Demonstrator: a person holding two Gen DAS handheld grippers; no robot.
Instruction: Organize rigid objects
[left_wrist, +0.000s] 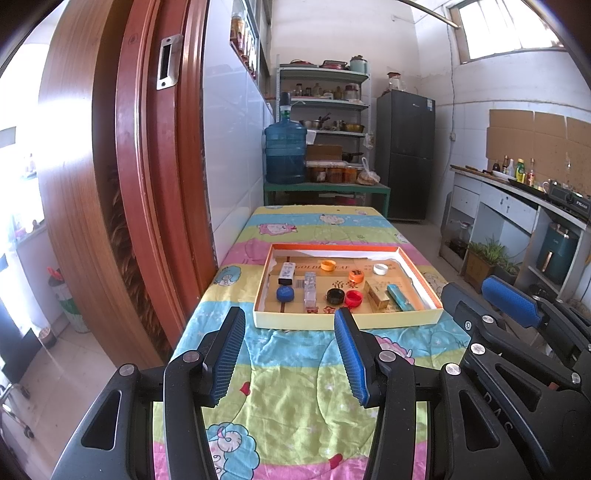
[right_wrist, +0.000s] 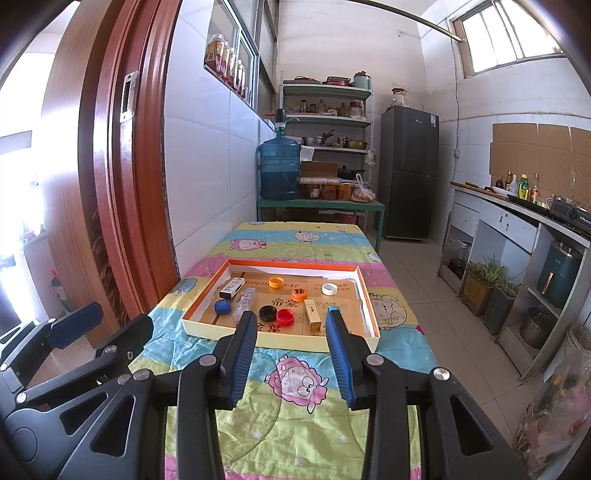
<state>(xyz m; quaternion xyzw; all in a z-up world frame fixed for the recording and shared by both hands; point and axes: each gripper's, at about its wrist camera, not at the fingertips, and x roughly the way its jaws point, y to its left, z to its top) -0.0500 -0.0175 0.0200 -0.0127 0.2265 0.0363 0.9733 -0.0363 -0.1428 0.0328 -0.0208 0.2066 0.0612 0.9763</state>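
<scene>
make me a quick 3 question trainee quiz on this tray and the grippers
1. True or false: the left gripper is holding the red cap.
2. Which cap lies nearest the tray's far right corner? A white B blue C black
3. What lies right beside the red cap, on its left?

Key:
1. False; both it and the right gripper are open and hold nothing.
2. A, the white cap.
3. The black cap.

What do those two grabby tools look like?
Both tools, the left tool and the right tool, are black plastic with triangle-shaped cutouts and round silver bolts. Each finger carries a long blue ribbed pad. No hands or sleeves show.
</scene>
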